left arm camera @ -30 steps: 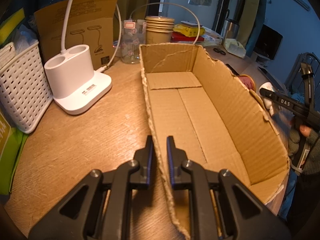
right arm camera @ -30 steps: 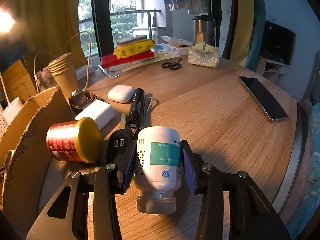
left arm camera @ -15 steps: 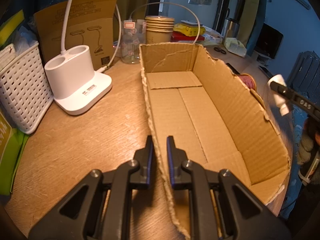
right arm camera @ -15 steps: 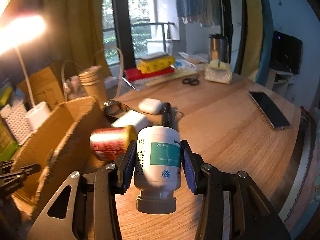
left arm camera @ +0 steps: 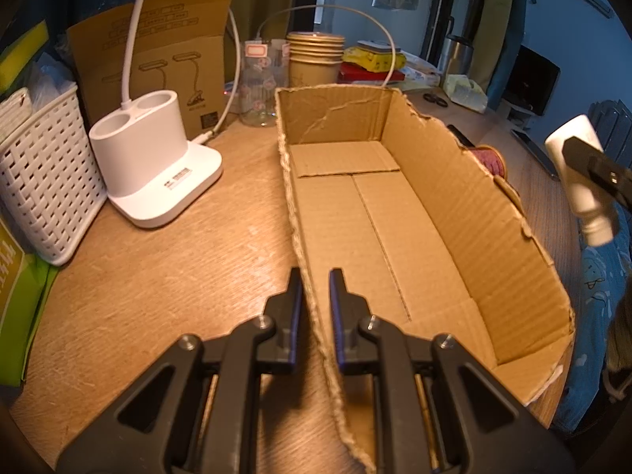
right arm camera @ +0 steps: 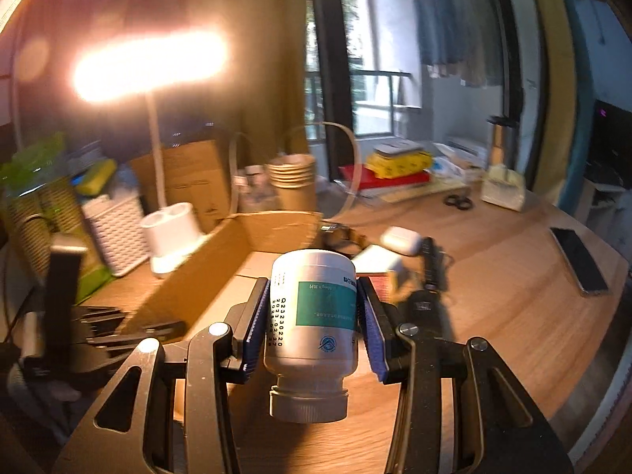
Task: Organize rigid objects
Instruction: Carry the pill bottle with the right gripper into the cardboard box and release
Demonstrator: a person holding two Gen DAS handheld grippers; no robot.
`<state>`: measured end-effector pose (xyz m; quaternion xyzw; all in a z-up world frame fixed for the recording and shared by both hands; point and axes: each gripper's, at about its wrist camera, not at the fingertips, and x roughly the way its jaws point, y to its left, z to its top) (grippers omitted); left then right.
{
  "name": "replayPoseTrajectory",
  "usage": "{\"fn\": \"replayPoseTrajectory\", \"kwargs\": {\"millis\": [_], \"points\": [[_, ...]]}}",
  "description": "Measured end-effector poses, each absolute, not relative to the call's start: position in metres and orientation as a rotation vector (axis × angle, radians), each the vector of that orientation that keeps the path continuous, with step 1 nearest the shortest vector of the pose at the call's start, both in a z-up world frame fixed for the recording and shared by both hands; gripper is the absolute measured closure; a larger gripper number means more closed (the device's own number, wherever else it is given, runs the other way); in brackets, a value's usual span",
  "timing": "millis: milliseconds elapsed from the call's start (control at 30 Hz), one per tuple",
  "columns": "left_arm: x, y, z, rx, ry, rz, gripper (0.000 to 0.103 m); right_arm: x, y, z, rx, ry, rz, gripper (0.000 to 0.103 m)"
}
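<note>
Bottle [right arm camera: 311,316], white, cap toward camera, clamped in right hand-held gripper [right arm camera: 312,324] in air above cardboard box [left arm camera: 395,213] at tabletop [left arm camera: 158,276] edge. Left hand-held gripper [left arm camera: 315,300] nips box's near wall. Risk: bottle clipping torn rim, bouncing out.

White basket [left arm camera: 43,166] beside lamp base [left arm camera: 158,166] (both left).

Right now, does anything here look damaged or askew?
Yes. The cardboard box has ragged, torn rims and a crease across its far wall. The left gripper straddles its near wall. The right gripper holds the white bottle with its cap toward the camera.
</note>
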<state>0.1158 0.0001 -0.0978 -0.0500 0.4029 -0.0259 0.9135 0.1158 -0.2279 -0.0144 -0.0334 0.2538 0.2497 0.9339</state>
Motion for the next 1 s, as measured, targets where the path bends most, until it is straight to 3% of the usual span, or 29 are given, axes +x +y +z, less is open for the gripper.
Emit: {"fn": "replayPoseTrajectory", "kwargs": {"millis": [1000], "points": [[0.115, -0.001, -0.098, -0.099, 0.834, -0.053, 0.09, 0.098, -0.155, -0.053, -0.164, 0.648, 0.693, 0.057]]}}
